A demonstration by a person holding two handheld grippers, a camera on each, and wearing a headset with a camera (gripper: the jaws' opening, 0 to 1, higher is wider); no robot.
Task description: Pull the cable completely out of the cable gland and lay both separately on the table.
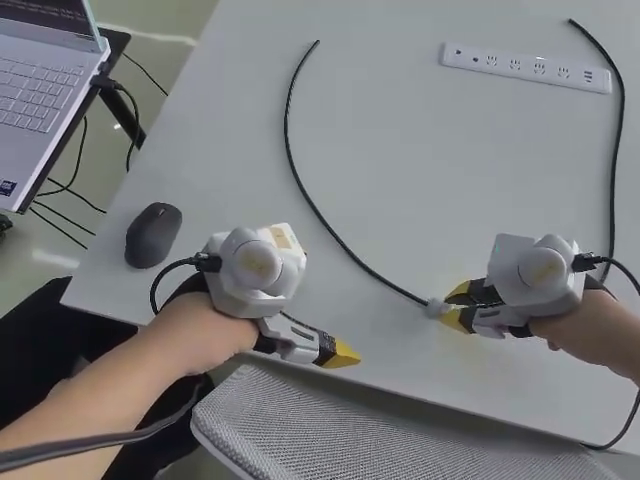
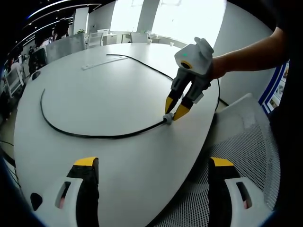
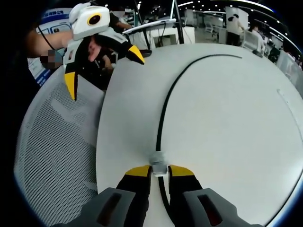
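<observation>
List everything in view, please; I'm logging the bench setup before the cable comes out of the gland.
table: one, white, under the work
cable: one, black, curving across the table
cable gland: one, pale grey, on the cable's near end
power strip: one, white, far side of the table
mouse: one, dark grey, table's left edge
laptop: one, silver, open, left of the table
chair: one, grey mesh, at the table's near edge
left claw: one, yellow-tipped, open, at the near edge
right claw: one, yellow-tipped, shut on the cable gland
</observation>
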